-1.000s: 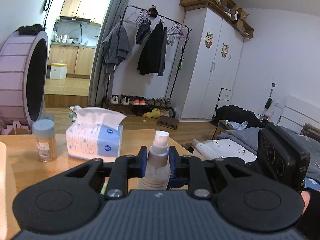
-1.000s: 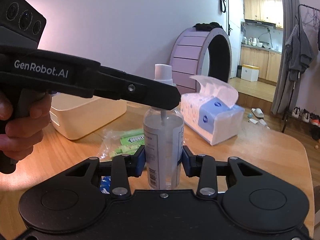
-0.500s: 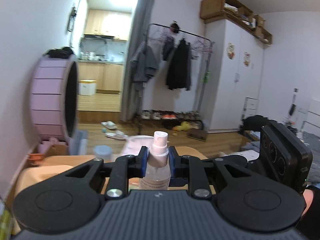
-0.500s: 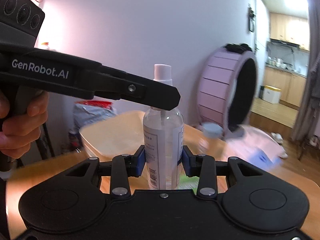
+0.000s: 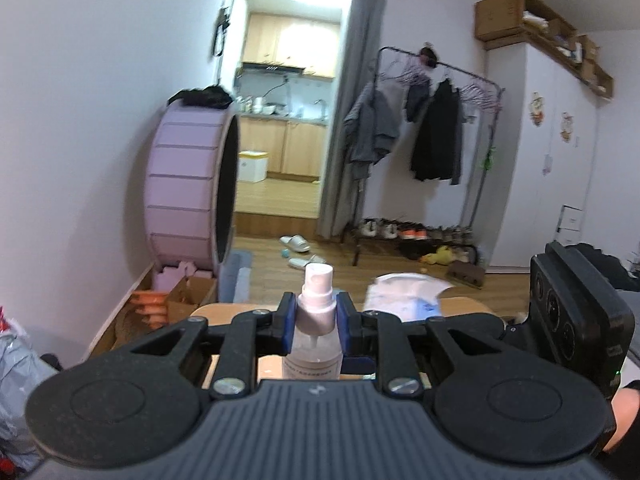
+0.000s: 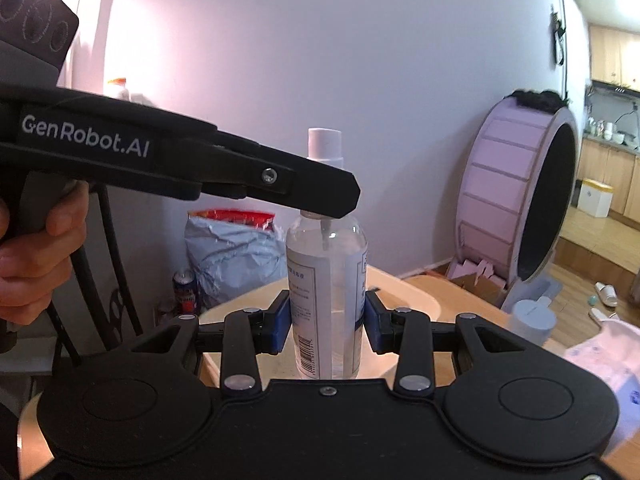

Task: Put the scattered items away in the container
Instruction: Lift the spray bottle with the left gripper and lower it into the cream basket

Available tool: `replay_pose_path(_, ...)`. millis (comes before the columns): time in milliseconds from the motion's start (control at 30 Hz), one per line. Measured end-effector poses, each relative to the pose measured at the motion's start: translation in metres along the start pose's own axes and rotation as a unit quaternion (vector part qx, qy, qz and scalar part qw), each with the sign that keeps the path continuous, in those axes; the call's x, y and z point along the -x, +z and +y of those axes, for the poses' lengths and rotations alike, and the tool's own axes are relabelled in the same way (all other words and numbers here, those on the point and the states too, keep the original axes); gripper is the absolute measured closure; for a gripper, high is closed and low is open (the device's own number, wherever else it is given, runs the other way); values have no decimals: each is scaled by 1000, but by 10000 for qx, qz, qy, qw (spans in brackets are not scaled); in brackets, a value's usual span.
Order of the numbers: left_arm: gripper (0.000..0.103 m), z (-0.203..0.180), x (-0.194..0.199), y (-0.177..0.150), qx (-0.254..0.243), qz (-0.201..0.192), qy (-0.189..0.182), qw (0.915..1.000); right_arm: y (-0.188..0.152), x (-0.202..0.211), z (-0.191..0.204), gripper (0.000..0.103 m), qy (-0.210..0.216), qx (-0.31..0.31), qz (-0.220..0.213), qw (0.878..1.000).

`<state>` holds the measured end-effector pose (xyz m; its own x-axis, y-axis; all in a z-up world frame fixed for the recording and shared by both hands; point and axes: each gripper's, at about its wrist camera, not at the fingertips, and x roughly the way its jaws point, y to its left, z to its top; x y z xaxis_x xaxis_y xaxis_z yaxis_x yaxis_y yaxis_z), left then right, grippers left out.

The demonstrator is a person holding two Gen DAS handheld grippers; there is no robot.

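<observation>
A clear spray bottle (image 6: 326, 280) with a white cap is held upright by both grippers, above the cream container (image 6: 404, 300). My right gripper (image 6: 326, 318) is shut on the bottle's body. My left gripper (image 5: 313, 316) is shut on the bottle's neck (image 5: 313, 312); its arm crosses the right wrist view from the left (image 6: 280, 184). The container's inside is mostly hidden behind the bottle and the gripper.
A tissue pack (image 5: 404, 300) lies on the wooden table (image 5: 460, 306), also in the right wrist view (image 6: 600, 356). A grey-capped jar (image 6: 534, 320) stands right of the container. A grey bag (image 6: 232, 256) and a purple wheel (image 6: 524, 208) stand beyond the table.
Both grippers have carried the bottle leftward from above the table and green packets to above the cream container. The grip on the bottle is unchanged.
</observation>
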<state>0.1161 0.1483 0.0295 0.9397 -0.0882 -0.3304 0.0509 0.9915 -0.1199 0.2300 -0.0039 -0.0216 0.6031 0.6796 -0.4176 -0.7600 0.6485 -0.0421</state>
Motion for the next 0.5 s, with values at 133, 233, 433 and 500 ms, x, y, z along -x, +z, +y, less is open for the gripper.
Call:
replay_pose_path(133, 83, 18, -17, -3, 62, 29, 200, 9998, 4, -30, -9, 65, 93, 84, 230, 9997)
replay_pose_path(233, 83, 29, -30, -1, 51, 75, 297, 9995, 9, -47, -17, 65, 186, -27, 391, 9991)
replay_pose_path(433, 83, 54, -56, 2, 74, 178, 472, 9987, 9, -73, -35, 42, 56, -245, 661, 9975)
replay_pose_path(500, 83, 61, -63, 1, 52, 225, 554, 9982, 6, -77, -39, 37, 31, -228, 679, 9974)
